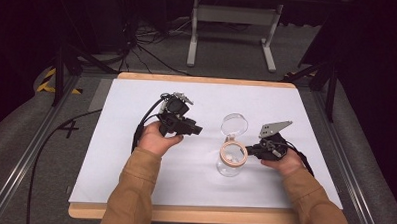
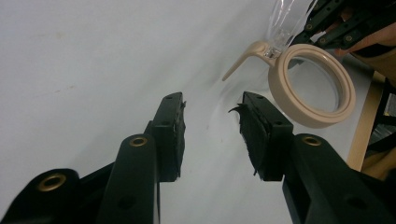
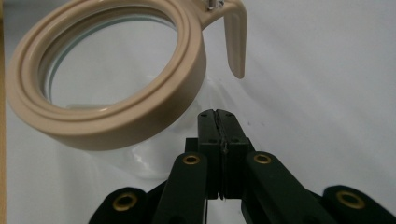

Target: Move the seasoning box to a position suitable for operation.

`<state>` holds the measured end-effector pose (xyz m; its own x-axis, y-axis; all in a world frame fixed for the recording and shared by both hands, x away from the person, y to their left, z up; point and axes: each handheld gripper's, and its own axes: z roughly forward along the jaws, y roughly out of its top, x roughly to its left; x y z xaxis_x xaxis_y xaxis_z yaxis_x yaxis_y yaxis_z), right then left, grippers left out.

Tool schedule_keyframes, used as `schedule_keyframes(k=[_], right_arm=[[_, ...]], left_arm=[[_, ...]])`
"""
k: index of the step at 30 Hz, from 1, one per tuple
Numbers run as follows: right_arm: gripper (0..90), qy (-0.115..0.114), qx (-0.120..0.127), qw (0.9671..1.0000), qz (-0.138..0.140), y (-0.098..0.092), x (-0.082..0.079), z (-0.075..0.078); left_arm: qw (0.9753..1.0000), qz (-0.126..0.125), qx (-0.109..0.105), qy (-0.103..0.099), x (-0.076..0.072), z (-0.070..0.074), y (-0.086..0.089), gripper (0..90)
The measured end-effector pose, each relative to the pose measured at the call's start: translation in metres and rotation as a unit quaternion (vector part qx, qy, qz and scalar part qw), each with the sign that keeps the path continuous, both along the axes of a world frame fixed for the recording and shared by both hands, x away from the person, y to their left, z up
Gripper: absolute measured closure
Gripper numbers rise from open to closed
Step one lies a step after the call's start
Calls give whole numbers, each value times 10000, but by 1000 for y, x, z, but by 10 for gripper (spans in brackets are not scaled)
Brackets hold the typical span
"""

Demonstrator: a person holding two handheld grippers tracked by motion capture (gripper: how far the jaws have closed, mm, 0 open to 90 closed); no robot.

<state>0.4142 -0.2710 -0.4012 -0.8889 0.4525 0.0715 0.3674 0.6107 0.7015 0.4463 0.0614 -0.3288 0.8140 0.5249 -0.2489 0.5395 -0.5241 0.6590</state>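
Jar: a clear glass jar with a beige plastic collar ring (image 1: 233, 157) stands upright on the white table cover, right of the table's middle and toward the person's edge. Something small and pale lies inside it; what it is cannot be told.
Lid: a clear round flip lid (image 1: 234, 125) is hinged at the far side of the ring and stands swung open behind the jar mouth. A beige tab (image 3: 236, 39) juts from the ring beside the hinge.
Left gripper: the black left gripper (image 2: 212, 133) is held in the left hand (image 1: 158, 138) above the cover, left of the jar and apart from it. Its jaws are spread with nothing between them, and they aim toward the ring, which sits ahead and to the right in the left gripper view.
Right gripper: the black right gripper (image 3: 217, 122), carrying a grey three-cornered plate (image 1: 274, 128), is held by the right hand (image 1: 285, 162) just beside the jar's right side. Its jaws are pressed together with nothing between them, their tips close under the ring; contact with the glass cannot be told.
Table: a white cover (image 1: 135, 155) lies over a wooden tabletop (image 1: 183, 214).
Sleeves: tan sleeves (image 1: 131, 194) reach in from the near edge.
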Motion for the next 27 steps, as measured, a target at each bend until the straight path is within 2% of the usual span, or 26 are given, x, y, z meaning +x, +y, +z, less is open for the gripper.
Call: schedule_keyframes(k=[2,3,4,8,12,16,17,18,19,21,24,25,27], right_arm=[[894,15,-14,10000,-9,0,-2,0],[894,11,-30,10000,2,-1,-3,0],[894,19,-38,10000,2,-1,-5,0],[894,18,-75,10000,62,0,-12,0],[894,33,-81,9999,58,0,-15,0],[892,14,-82,9999,66,-2,-16,0],[893,-35,-93,10000,-9,-2,-17,2],[893,-59,-80,9999,-38,-3,-17,5],[893,-59,-80,9999,-38,-3,-17,5],[893,-136,62,9998,-131,-9,-20,14],[893,-173,151,9996,-189,-14,-22,21],[893,-226,238,9992,-223,-17,-25,28],[893,-249,272,9991,-221,-18,-27,31]], left_arm=[[10000,-45,-46,10,1,0,-1,607],[9997,-83,-91,196,4,0,-2,618],[9994,-64,-169,285,5,0,-3,616],[9995,-123,-100,269,8,0,-8,654],[9997,-143,-114,181,8,0,-13,695],[9998,-179,-10,-39,7,2,-18,764],[9998,-128,-27,-163,5,3,-19,800],[9998,-128,-27,-163,5,3,-19,821],[9996,-88,-79,-263,5,3,-20,821],[9993,-56,-86,-353,4,3,-22,885],[9990,-38,-116,-434,5,1,-24,895],[9988,-16,-204,-455,5,0,-27,897],[9985,12,-235,-486,6,0,-30,897]])
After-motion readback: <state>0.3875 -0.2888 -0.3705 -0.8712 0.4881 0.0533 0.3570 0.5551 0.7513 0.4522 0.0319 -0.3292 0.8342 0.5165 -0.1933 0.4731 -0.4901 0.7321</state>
